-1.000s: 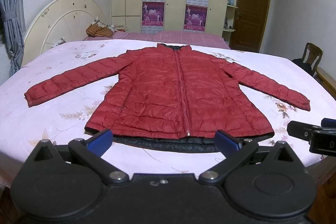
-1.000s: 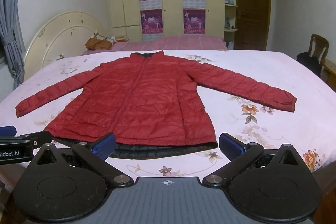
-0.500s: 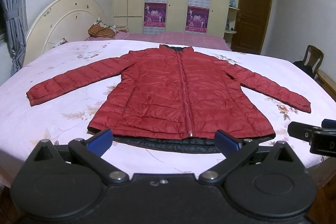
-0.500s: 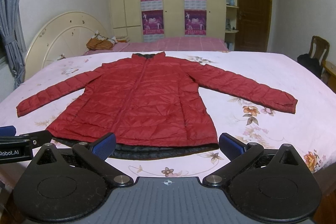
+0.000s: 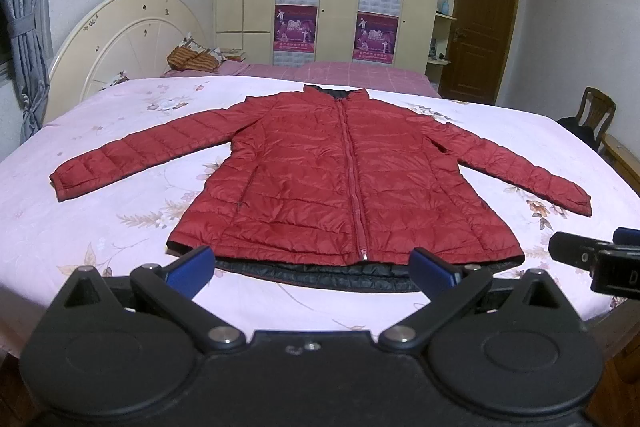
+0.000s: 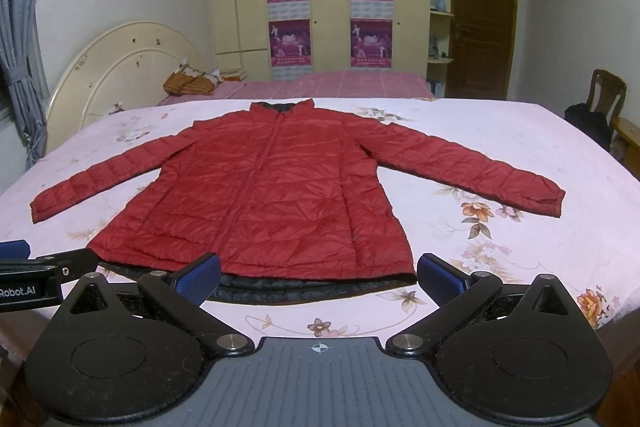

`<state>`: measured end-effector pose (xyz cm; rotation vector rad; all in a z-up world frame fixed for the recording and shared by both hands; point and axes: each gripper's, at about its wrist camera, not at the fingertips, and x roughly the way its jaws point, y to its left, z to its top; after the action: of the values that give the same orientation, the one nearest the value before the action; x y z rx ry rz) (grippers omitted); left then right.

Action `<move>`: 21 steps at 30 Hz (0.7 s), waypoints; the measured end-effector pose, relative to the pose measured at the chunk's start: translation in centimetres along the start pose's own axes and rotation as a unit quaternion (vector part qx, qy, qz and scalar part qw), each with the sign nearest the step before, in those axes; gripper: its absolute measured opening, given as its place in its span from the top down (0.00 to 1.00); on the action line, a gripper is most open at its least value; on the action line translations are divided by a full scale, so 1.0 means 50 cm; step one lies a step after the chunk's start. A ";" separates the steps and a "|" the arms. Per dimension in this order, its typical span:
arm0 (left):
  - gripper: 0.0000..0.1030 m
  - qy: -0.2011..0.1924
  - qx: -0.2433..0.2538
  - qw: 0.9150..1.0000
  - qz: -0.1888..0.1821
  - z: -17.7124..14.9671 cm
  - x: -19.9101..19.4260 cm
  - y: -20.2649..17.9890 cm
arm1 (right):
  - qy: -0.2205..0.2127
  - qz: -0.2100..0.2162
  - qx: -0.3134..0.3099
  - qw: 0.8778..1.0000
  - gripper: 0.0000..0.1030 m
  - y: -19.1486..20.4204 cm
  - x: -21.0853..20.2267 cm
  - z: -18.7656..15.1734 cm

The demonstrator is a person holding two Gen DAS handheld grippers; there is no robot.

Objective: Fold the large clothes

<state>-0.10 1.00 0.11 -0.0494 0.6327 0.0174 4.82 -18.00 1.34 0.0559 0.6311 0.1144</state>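
Note:
A red quilted jacket (image 5: 320, 179) (image 6: 264, 195) lies flat and zipped on the bed, front up, both sleeves spread out, collar at the far side. Its black lining shows along the near hem (image 5: 320, 273). My left gripper (image 5: 312, 267) hovers open just before the hem, nothing between its blue pads. My right gripper (image 6: 320, 275) is also open and empty, near the hem's right part. Each gripper shows at the edge of the other's view: the right one (image 5: 592, 263) and the left one (image 6: 36, 275).
The bed (image 5: 100, 211) has a pink floral sheet and a cream round headboard (image 5: 120, 39) at the left. A wooden chair (image 5: 596, 115) stands at the right. Wardrobe doors with posters (image 6: 288, 11) and a brown door (image 6: 480, 19) line the far wall.
Both views have risen and tilted slightly, so the jacket sits a little lower and farther in frame. The jacket itself has not moved; both grippers stay open.

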 end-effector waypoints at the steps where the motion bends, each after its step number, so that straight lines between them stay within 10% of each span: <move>1: 0.00 0.000 0.000 1.000 0.001 0.000 0.000 -0.001 | 0.000 0.000 0.000 1.000 0.00 -0.001 0.000 0.000; 21: 0.00 -0.002 -0.004 1.000 -0.003 -0.001 -0.004 0.008 | -0.002 -0.002 -0.001 1.000 0.00 0.000 -0.004 0.000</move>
<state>-0.30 1.39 0.18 -0.0589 0.6289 0.0147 4.67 -18.04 1.47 0.0535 0.6275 0.1107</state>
